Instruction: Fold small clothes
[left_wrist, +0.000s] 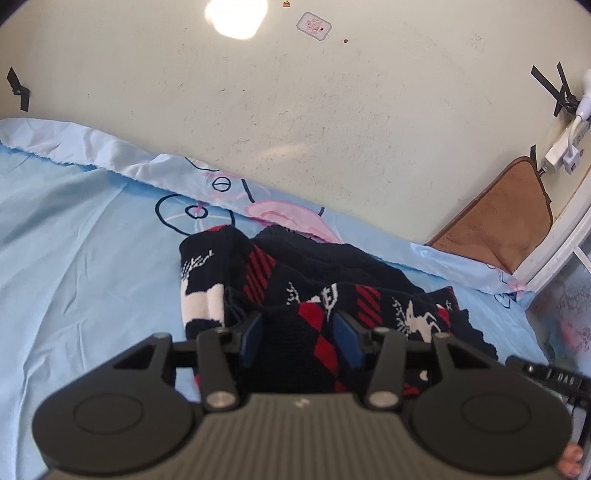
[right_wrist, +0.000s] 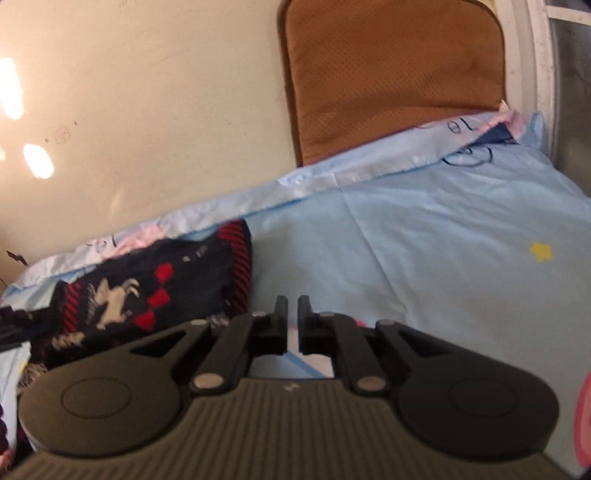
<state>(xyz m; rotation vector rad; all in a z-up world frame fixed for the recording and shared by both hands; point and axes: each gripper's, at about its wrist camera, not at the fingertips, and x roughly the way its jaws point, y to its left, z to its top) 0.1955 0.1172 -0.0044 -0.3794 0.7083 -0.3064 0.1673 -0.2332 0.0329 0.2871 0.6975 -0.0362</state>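
Observation:
A dark navy knitted sweater (left_wrist: 314, 266) with red diamonds and white reindeer lies bunched on the light blue bedsheet (left_wrist: 92, 258). My left gripper (left_wrist: 301, 328) is right over its near part. The blue pads (left_wrist: 255, 332) stand apart, with knit showing between them and no clear squeeze on it. In the right wrist view the sweater (right_wrist: 166, 280) lies to the left. My right gripper (right_wrist: 293, 306) hovers over bare sheet (right_wrist: 406, 240) beside it. Its fingers are almost together, with a narrow gap and nothing in it.
A cream wall (left_wrist: 295, 110) rises just behind the bed. A brown cushion (right_wrist: 388, 74) leans against it at the right, next to a white frame. A white power strip (left_wrist: 565, 147) hangs on the wall at far right. The sheet's folded edge runs along the wall.

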